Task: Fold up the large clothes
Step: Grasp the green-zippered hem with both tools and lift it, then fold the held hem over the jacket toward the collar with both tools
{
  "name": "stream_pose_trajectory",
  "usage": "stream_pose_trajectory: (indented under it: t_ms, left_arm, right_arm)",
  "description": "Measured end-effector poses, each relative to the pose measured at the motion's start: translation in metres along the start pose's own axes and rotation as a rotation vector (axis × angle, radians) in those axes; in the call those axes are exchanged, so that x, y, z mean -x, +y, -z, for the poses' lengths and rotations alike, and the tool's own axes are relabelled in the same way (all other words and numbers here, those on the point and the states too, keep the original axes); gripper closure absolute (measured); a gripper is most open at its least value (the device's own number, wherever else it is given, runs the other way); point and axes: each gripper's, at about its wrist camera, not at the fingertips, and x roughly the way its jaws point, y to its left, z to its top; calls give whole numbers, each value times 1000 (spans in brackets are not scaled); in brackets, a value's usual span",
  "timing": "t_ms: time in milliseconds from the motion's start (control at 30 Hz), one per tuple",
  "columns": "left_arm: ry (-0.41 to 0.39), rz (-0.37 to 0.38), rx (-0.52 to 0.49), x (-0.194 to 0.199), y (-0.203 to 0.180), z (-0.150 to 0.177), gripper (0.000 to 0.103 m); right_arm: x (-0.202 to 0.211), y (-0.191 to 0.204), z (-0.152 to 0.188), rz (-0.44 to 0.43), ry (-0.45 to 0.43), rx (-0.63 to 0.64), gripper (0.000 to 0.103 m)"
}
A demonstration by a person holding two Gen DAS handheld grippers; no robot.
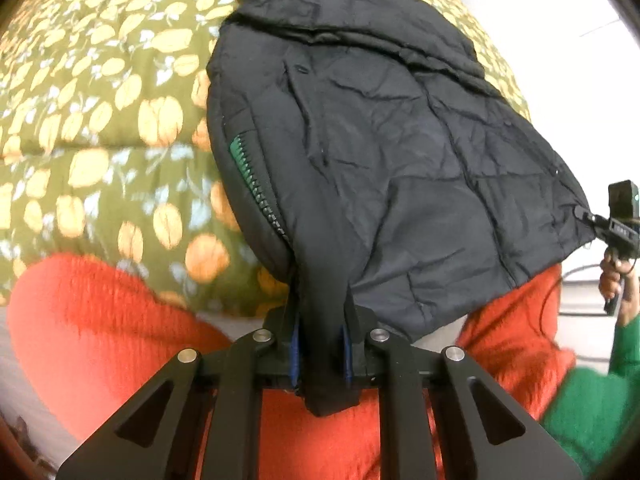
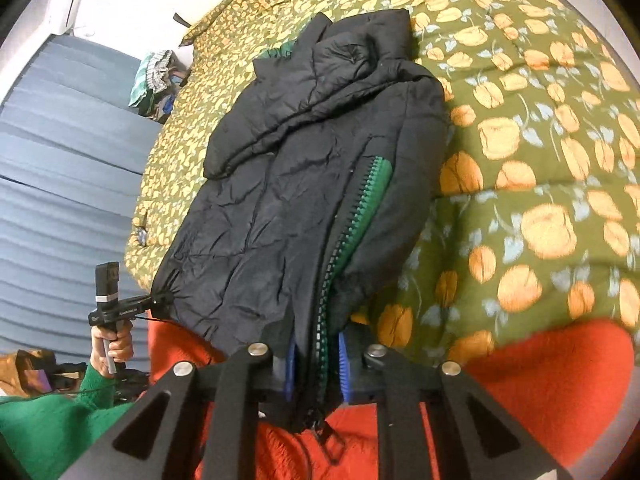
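A black puffer jacket (image 1: 384, 128) with a green-lined zipper (image 1: 244, 164) lies on the floral bedspread, its sleeves folded across its upper part. My left gripper (image 1: 322, 344) is shut on one bottom corner of the jacket hem. My right gripper (image 2: 316, 364) is shut on the other bottom corner, at the zipper end (image 2: 320, 360). The jacket (image 2: 304, 168) stretches away from both grippers toward the collar. Each gripper shows in the other's view, the right gripper (image 1: 592, 216) at the far right and the left gripper (image 2: 158, 302) at the far left, each clamped on the hem.
The olive bedspread (image 1: 100, 100) with orange flowers covers the bed. The person's red clothing (image 1: 100, 320) and green sleeve (image 1: 600, 400) lie near the bed edge. A blue ribbed surface (image 2: 60, 180) and a small pile of cloth (image 2: 154, 76) stand beside the bed.
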Motion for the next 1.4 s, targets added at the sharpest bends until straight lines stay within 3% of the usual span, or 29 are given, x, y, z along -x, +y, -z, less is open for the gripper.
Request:
stream_pose_trajectory:
  t_ms: [300, 400, 467, 567, 733, 867, 1033, 1100, 1200, 1267, 1300, 1367, 1400]
  left_arm:
    - [147, 11, 34, 12, 3, 97, 89]
    - [138, 49, 78, 23, 10, 105, 90]
    - [70, 96, 96, 40, 12, 86, 91]
    - [-31, 141, 79, 56, 20, 64, 91]
    - [-207, 105, -9, 71, 12, -28, 91]
    - [-262, 109, 52, 39, 30, -108, 90]
    - [-250, 33, 135, -13, 48, -159, 85]
    - [-232, 26, 174, -27, 54, -171, 80]
    - [-202, 91, 217, -31, 62, -179, 70]
    - [-181, 152, 234, -23, 65, -180, 49]
    - [-177, 197, 235, -15, 66, -181, 45]
    - [-189, 268, 228, -1, 68, -183, 30]
    - [-199, 294, 228, 5, 68, -184, 22]
  right_arm:
    - [16, 11, 73, -55, 84, -73, 87]
    - [13, 5, 95, -89, 108, -141, 88]
    - [14, 1, 95, -120, 85, -174, 88]
    - [18, -3, 61, -200, -3, -196, 88]
    - [19, 7, -23, -259, -133, -101, 88]
    - [-6, 2, -96, -278, -205, -66, 88]
    - [-61, -18, -151, -221, -248, -95, 88]
    - [-79, -29, -161, -202, -261, -136, 86]
    - [-97, -50, -164, -210, -286, -239, 85]
    - [-100, -57, -165, -244, -284, -297, 82]
    - [-100, -60, -165, -259, -285, -312, 78]
    - [-97, -59, -167, -313, -283, -340, 63]
    - [-97, -61, -170, -339, -282, -348, 43]
